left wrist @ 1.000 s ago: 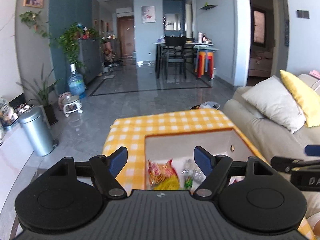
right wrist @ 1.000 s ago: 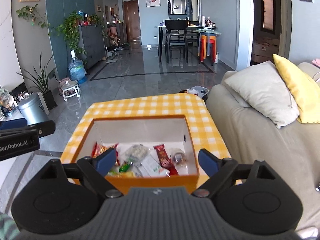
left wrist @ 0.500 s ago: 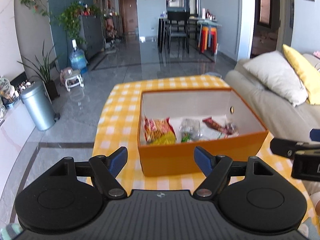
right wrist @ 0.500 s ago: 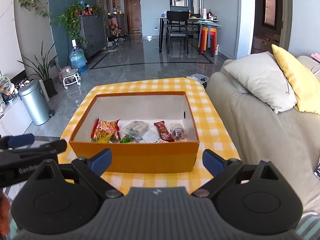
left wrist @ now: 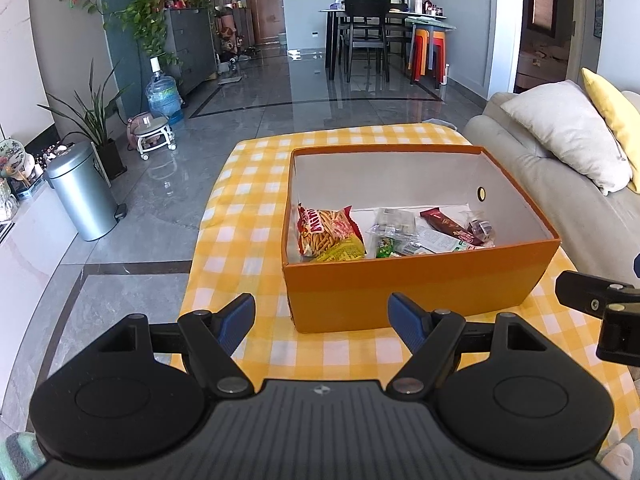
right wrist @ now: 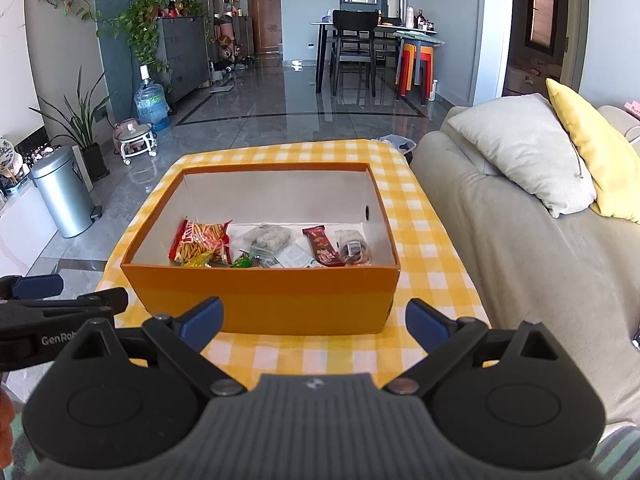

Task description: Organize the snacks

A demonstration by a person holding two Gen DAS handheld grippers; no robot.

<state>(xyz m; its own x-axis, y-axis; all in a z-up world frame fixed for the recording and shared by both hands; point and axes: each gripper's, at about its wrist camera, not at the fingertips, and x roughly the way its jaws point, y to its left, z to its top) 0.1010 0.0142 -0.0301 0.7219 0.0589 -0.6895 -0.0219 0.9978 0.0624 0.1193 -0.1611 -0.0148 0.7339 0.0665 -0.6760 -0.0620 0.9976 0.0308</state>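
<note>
An open orange cardboard box with a white interior (left wrist: pixel 416 280) stands on a table under a yellow-and-white checked cloth (left wrist: pixel 244 208), beside a beige fabric sofa (right wrist: pixel 520 264). The snacks lie along the near part of the box floor: a red-and-yellow bag of stick snacks (left wrist: pixel 326 230) at the left, a clear packet of pale pieces (right wrist: pixel 267 237) in the middle, and a dark red wrapped bar (right wrist: pixel 321 246) toward the right.

The left wrist view takes the box from its left near corner, exposing the round finger hole in the right wall. The right wrist view faces the box nearly square on, so the clear packet's contents read plainly and a small clear packet (right wrist: pixel 354 249) at the far right shows.

The left gripper (left wrist: pixel 322 320) hovers short of the box's near wall, tilted downward, its blue-padded jaws spread wide and empty. The right gripper (right wrist: pixel 314 322) takes a like pose before the near wall, jaws wide apart, nothing between them. Each gripper's black finger edges into the other's view.
</note>
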